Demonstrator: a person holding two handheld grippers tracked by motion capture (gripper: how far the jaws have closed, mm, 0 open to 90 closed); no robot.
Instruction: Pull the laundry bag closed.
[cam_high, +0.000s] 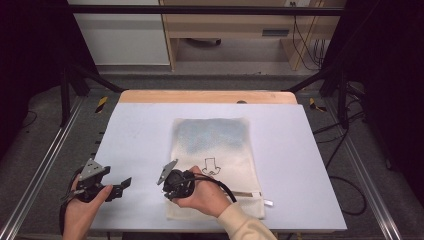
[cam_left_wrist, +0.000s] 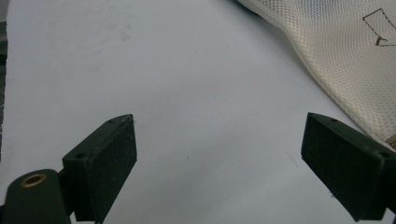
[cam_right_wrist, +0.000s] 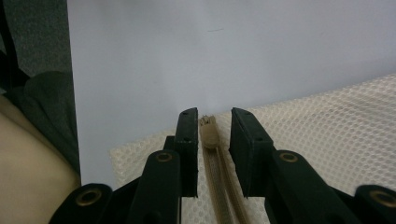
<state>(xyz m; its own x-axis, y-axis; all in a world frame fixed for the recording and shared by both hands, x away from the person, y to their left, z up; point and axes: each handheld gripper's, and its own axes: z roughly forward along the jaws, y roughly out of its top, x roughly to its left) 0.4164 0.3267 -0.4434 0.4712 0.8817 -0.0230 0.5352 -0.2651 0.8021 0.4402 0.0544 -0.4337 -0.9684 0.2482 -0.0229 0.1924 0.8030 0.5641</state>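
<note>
Mesh bag (cam_high: 215, 165) holds something grey-blue (cam_high: 212, 136); zipper (cam_right_wrist: 212, 154) between right claw (cam_right_wrist: 214, 122) jaws.

My mesh bag (cam_high: 215, 160) is cream, a fine honeycomb net, with a blue-grey patch showing through its far half and a black outline drawing near the middle. Its zipper (cam_right_wrist: 215, 177) is tan. The desk (cam_high: 140, 135) is pale lavender-white with a wood-coloured far edge. My left hand-held gripper (cam_high: 125, 184) and right hand-held gripper (cam_right_wrist: 212, 140) are black, with brass-coloured screw holes. My sleeve (cam_high: 245, 222) is cream.
</note>
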